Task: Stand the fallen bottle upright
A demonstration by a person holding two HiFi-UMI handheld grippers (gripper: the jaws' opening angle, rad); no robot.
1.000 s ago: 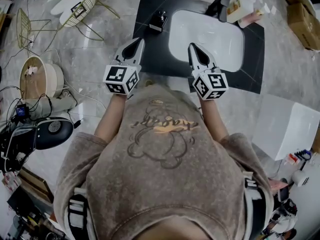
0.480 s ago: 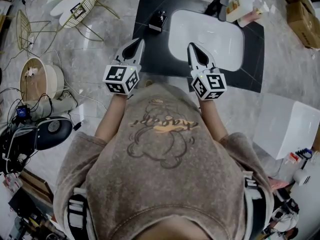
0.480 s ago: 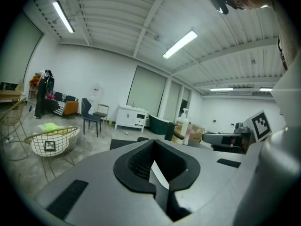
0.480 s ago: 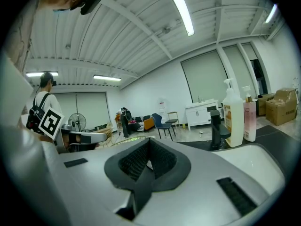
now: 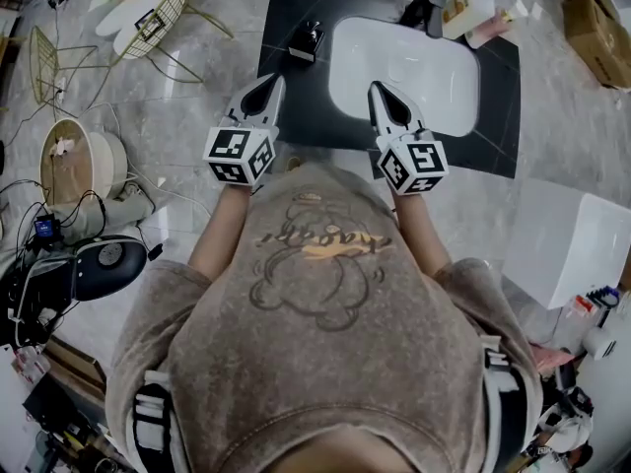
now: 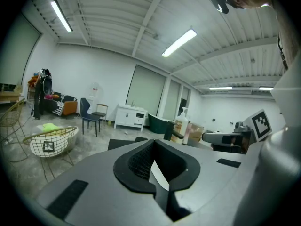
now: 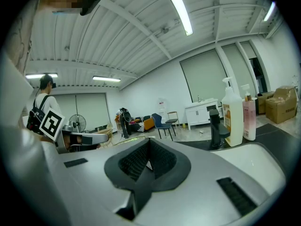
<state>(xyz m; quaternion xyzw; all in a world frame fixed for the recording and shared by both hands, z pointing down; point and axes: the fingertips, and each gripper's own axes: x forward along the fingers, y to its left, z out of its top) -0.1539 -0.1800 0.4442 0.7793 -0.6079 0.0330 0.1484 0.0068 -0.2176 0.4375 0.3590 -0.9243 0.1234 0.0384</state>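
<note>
**Small dark bottle (image 5: 306, 39) on black countertop (image 5: 296, 101)**

It sits left of the white basin (image 5: 404, 72), whether fallen or upright unclear. Your left gripper (image 5: 274, 82) and right gripper (image 5: 378, 89) hover nearby, jaws clenched together, empty. Grey stone floor (image 5: 177, 87) surrounds the counter.

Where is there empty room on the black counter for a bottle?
The black counter is bare left of the white basin, in front of the small black object, and along the basin's right side. The back corner with faucet and bottles is crowded.
</note>
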